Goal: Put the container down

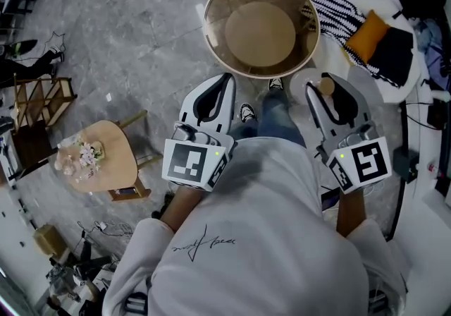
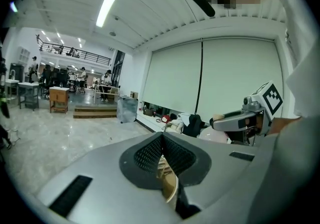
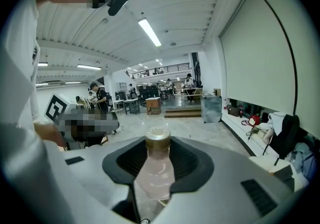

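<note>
A big round tan woven container hangs above the grey floor in front of me in the head view. My left gripper is shut on its near rim; in the left gripper view a strip of the woven rim shows pinched between the dark pads. My right gripper is shut on a pale pink bottle with a gold cap, which sticks out past the jaws. The bottle's cap sits just right of the container's rim. The right gripper also shows in the left gripper view.
Below me are my shoes on the marble floor. A small round wooden table with flowers stands at the left, a wooden rack beyond it. A white seat with striped cloth and an orange cushion is at the upper right.
</note>
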`<state>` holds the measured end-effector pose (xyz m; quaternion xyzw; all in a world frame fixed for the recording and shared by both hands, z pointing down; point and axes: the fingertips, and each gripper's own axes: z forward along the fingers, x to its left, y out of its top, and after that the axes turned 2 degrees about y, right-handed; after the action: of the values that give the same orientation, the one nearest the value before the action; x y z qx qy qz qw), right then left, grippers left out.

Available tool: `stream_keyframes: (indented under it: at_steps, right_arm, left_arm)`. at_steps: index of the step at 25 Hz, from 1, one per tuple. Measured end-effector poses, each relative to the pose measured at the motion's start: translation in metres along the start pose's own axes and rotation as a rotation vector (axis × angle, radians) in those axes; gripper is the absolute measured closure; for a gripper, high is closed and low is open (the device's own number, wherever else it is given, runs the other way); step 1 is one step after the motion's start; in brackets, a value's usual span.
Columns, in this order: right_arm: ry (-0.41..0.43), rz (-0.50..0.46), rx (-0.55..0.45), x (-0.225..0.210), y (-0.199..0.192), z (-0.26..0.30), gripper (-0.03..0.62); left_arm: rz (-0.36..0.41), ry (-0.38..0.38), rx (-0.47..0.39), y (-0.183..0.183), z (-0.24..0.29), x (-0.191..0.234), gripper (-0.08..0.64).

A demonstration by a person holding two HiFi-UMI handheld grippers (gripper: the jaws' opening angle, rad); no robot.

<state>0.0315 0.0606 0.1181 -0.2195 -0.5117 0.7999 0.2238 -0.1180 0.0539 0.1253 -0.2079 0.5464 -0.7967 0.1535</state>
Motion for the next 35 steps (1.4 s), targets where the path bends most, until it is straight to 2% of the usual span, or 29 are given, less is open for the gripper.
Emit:
stream_keyframes:
  at_steps: [12, 35]
  right_arm:
    - [0.057, 0.016, 0.015, -0.034, 0.001, 0.031, 0.446]
    - [0.136, 0.026, 0.084, -0.088, -0.017, 0.084, 0.446]
  left_arm:
    - [-0.015, 0.043, 0.023, 0.009, 0.042, 0.007, 0.542]
    - [-0.034, 0.085, 0.084, 0.003, 0.107, 0.019, 0.541]
